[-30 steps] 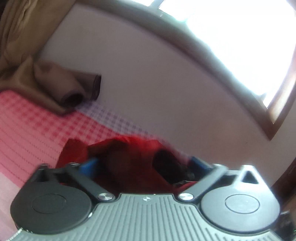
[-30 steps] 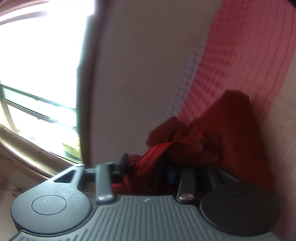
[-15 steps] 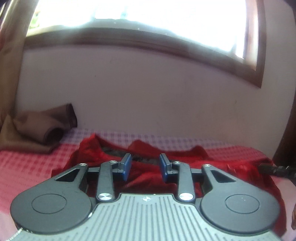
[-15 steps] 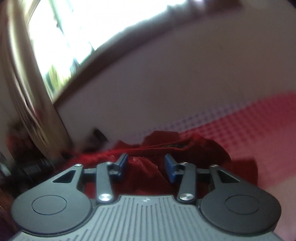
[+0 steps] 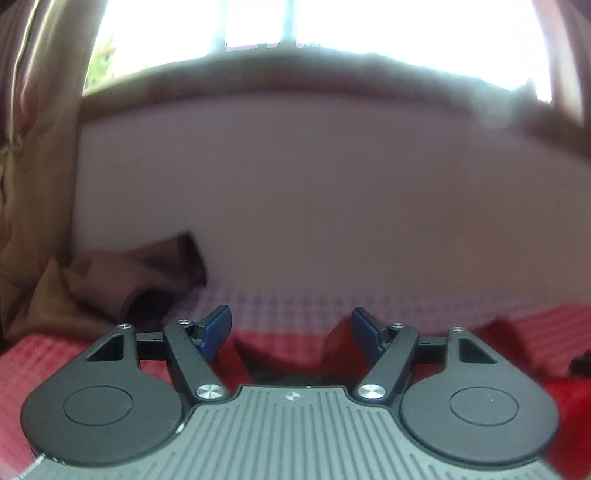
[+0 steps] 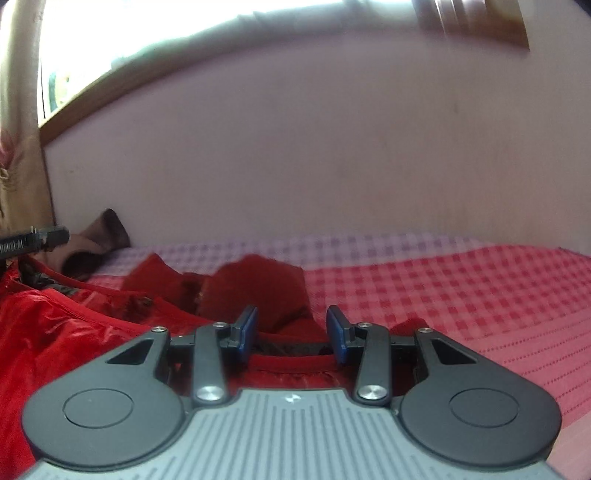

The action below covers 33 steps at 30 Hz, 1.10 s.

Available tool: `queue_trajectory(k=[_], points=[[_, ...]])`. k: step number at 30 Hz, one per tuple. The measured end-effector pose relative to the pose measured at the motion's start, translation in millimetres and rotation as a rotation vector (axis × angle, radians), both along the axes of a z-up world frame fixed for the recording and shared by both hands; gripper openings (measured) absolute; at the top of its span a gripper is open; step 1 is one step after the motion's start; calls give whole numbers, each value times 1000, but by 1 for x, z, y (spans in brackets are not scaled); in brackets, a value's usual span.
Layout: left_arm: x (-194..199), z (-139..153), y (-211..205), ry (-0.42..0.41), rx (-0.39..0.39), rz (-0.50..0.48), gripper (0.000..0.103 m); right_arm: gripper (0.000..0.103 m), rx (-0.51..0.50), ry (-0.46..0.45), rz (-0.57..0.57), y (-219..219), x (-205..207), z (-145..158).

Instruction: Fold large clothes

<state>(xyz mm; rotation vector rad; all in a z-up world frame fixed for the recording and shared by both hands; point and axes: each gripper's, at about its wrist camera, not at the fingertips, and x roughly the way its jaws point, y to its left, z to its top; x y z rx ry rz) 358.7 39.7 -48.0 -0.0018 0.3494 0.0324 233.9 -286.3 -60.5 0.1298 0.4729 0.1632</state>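
Spread across the whole foreground: a red-and-pink checked bedcover (image 6: pixel 461 288), backed by a pale wall (image 6: pixel 314 147) under a bright window (image 5: pixel 369 33) at twelve o'clock. Heaped at nine o'clock in the right wrist view, reaching to centre: the red garment (image 6: pixel 62 332), crumpled, unfolded. At ten o'clock, against the wall: a brown rolled cloth (image 5: pixel 122 280). Left gripper (image 5: pixel 291 330): jaws wide apart, just been opening, gripping nothing, red fabric lying beyond them. Right gripper (image 6: pixel 291 334): narrower, just been closing, poised over the garment's hem; pads not pressing it.

red garment (image 6: pixel 55 332) cut off left, brown cloth (image 5: pixel 122 273) blurred
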Motion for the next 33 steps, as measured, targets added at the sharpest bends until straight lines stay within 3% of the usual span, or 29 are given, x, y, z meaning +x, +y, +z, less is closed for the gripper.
queue_trajectory(k=[7,23,33], points=[[11,-29,26,120,-108,47,81,38,30,42,-13,-5,12,-27],[15,-49,25,184,-139,66,87,39,115,110,-26,-11,30,-57],[27,-58,29,265,-151,72,90,39,75,175,-39,-5,44,-66]])
